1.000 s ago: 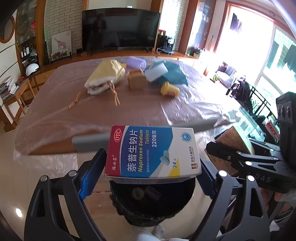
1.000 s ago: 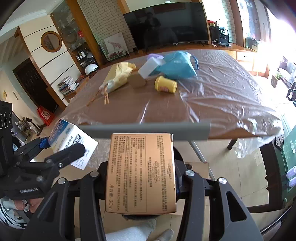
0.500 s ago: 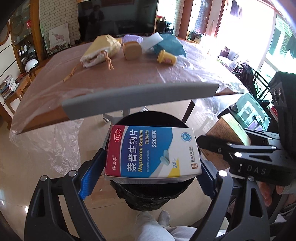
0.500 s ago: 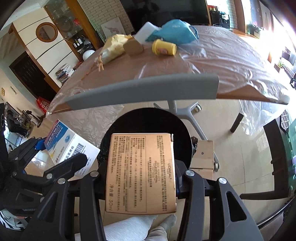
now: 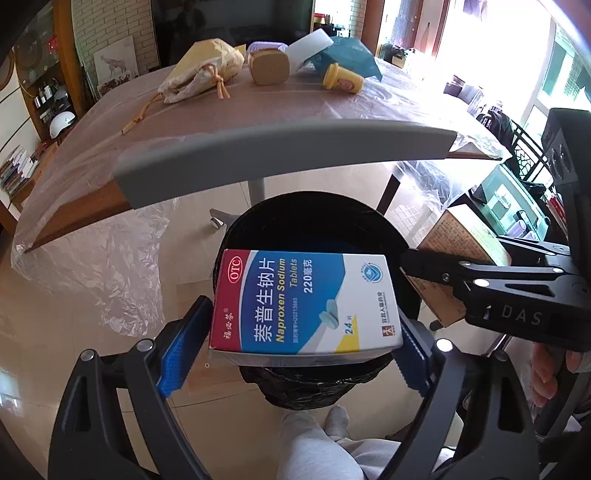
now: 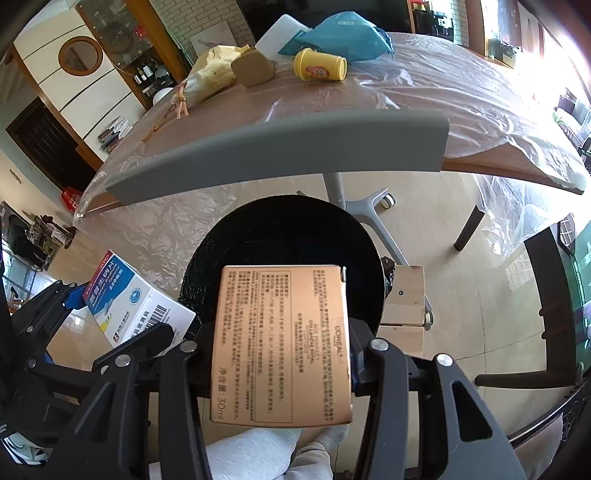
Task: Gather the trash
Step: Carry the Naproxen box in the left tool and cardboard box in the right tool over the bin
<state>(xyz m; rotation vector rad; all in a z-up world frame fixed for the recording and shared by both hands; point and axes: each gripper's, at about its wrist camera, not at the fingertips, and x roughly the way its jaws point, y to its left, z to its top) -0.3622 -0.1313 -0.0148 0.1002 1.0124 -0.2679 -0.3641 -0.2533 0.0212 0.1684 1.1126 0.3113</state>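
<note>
My left gripper (image 5: 295, 354) is shut on a blue and white Naproxen tablet box (image 5: 303, 301), held over the near rim of a black-lined trash bin (image 5: 314, 221). My right gripper (image 6: 280, 365) is shut on a gold L'Oreal box (image 6: 282, 343), held over the same bin (image 6: 280, 229) at its near rim. In the right wrist view the tablet box (image 6: 136, 302) and the left gripper sit to the left. In the left wrist view the gold box (image 5: 458, 254) sits to the right.
A plastic-covered wooden table (image 5: 258, 110) stands beyond the bin, with a grey bar (image 5: 280, 151) along its near edge. On it lie a cloth pouch (image 5: 203, 70), a tan jar (image 5: 267, 68), a yellow cup (image 5: 341, 77) and a blue bag (image 6: 347, 33). My legs (image 5: 317, 443) are below.
Both grippers have tilted down and moved from table height to above the bin opening, each still holding its box. The bin has come fully into view.
</note>
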